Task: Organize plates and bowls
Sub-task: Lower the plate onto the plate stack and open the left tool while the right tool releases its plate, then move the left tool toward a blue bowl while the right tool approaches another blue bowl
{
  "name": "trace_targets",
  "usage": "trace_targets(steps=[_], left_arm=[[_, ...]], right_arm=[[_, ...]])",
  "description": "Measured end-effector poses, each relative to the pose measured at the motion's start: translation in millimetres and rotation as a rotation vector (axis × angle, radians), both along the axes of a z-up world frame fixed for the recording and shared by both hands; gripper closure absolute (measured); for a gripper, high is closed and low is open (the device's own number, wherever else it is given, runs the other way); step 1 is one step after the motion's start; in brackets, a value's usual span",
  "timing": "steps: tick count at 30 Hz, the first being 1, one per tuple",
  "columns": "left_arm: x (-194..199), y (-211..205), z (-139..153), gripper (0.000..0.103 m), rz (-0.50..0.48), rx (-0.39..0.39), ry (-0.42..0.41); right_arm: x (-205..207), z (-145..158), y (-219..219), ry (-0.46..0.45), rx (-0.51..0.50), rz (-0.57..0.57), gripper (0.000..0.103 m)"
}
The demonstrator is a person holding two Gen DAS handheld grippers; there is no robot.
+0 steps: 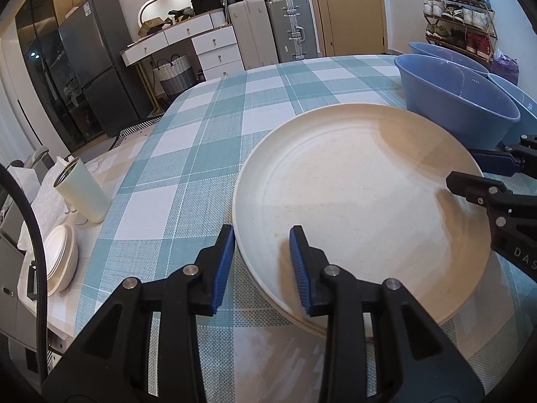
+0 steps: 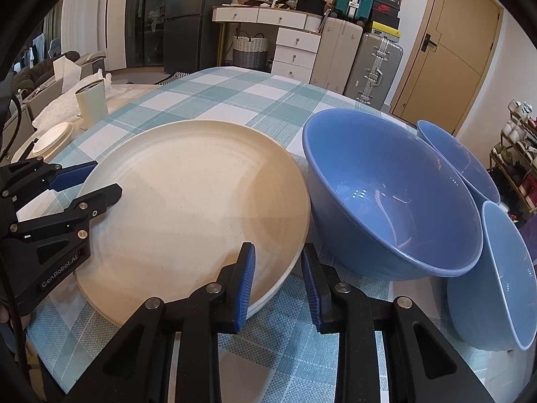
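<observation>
A large cream plate [image 1: 362,201] lies on the checked tablecloth, on top of at least one other plate; it also shows in the right wrist view [image 2: 194,215]. My left gripper [image 1: 261,262] is open, its jaws straddling the plate's near left rim. My right gripper [image 2: 278,282] is open, its jaws straddling the plate's right rim. Three blue bowls stand to the right: a big one [image 2: 392,201] beside the plate, one behind [image 2: 459,164], one tilted at the right [image 2: 503,282]. The big bowl also shows in the left wrist view [image 1: 459,107].
A pale green tumbler [image 1: 84,194] and a stack of small white bowls [image 1: 62,258] sit at the table's left edge on white paper. Suitcases, a dresser and a shoe rack stand beyond the table.
</observation>
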State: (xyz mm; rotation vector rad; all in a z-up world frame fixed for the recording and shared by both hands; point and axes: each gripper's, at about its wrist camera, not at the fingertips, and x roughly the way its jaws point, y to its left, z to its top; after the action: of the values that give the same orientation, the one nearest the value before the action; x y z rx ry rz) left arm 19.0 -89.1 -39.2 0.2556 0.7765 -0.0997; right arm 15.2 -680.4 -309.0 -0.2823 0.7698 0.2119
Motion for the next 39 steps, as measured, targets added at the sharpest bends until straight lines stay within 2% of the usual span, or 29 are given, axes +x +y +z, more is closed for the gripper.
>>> trace_targets(steps=[3, 6, 8, 9, 10, 11, 15, 17, 18, 19, 20, 30, 39], left_arm=[[0, 2, 1, 0.068, -0.007, -0.019, 0.009], [-1, 7, 3, 0.051, -0.013, -0.070, 0.032], [-2, 9, 6, 0.035, -0.018, -0.086, 0.023], [-3, 9, 8, 0.032, -0.021, -0.090, 0.018], [-4, 10, 9, 0.027, -0.025, -0.096, 0.016], [-4, 11, 11, 0.027, -0.026, -0.101, 0.014], [-6, 13, 16, 0.024, -0.021, -0.110, 0.014], [-8, 15, 20, 0.020, -0.021, -0.127, 0.013], [-9, 16, 22, 0.019, -0.021, -0.136, 0.012], [-10, 17, 24, 0.015, -0.021, -0.145, 0.009], [-11, 18, 26, 0.003, -0.022, -0.154, 0.009], [-25, 18, 49, 0.002, -0.031, -0.172, -0.030], [-27, 5, 75, 0.002, -0.084, -0.211, -0.037]], right_arm=[[0, 0, 0, 0.006, 0.005, 0.006, 0.073], [0, 0, 0, 0.017, 0.012, 0.010, 0.070], [0, 0, 0, 0.024, 0.019, 0.013, 0.068], [-1, 0, 1, 0.026, 0.020, 0.015, 0.067], [-2, 0, 1, 0.028, 0.023, 0.020, 0.062], [-3, 0, 2, 0.030, 0.024, 0.021, 0.055], [-11, 3, 2, 0.023, 0.035, 0.030, 0.045], [-14, 6, 1, 0.022, 0.049, 0.037, 0.030], [-17, 7, 0, 0.022, 0.063, 0.042, 0.027], [-19, 9, -1, 0.024, 0.078, 0.047, 0.023], [-21, 11, -1, 0.023, 0.091, 0.050, 0.021], [-41, 28, 3, -0.028, 0.053, 0.063, 0.009], [-54, 67, -17, -0.088, 0.074, 0.045, 0.004]])
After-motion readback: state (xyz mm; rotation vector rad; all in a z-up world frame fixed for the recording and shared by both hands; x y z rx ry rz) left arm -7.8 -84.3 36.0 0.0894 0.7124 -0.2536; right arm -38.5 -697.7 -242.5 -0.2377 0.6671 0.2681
